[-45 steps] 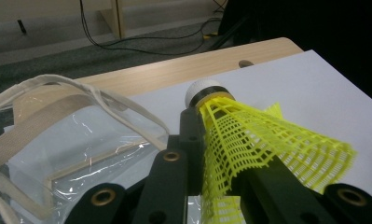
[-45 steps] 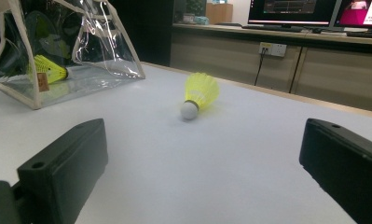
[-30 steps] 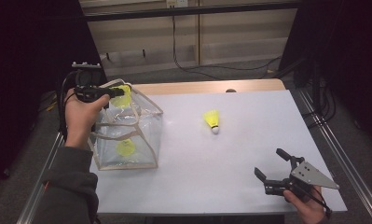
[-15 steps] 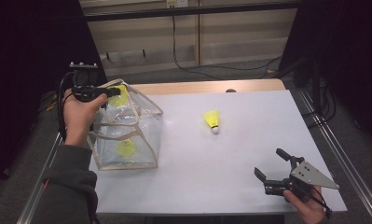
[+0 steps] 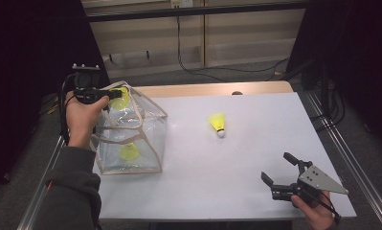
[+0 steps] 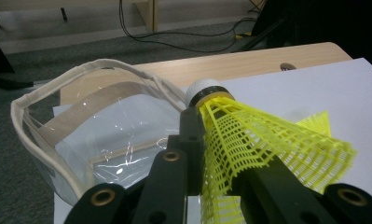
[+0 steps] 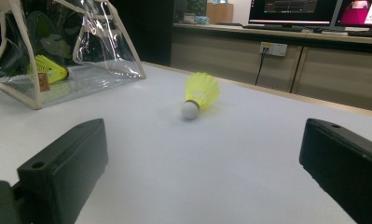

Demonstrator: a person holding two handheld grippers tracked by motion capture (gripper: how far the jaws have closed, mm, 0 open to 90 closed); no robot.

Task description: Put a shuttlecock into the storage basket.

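Shuttlecock (image 6: 249, 140) clamped in my left claw (image 5: 113, 94) hung at upper left, over the clear bag's (image 5: 145, 139) open mouth, cork pointing away.

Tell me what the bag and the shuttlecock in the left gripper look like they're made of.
Bag: clear glossy plastic film, judging by glare and creases, with beige fabric-like trim.
Held shuttlecock: yellow moulded mesh skirt, probably nylon or plastic; white cap, material unclear.

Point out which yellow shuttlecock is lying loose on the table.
The shuttlecock at mid-table; another lies inside the clear bag, and the third is clamped in the left gripper.
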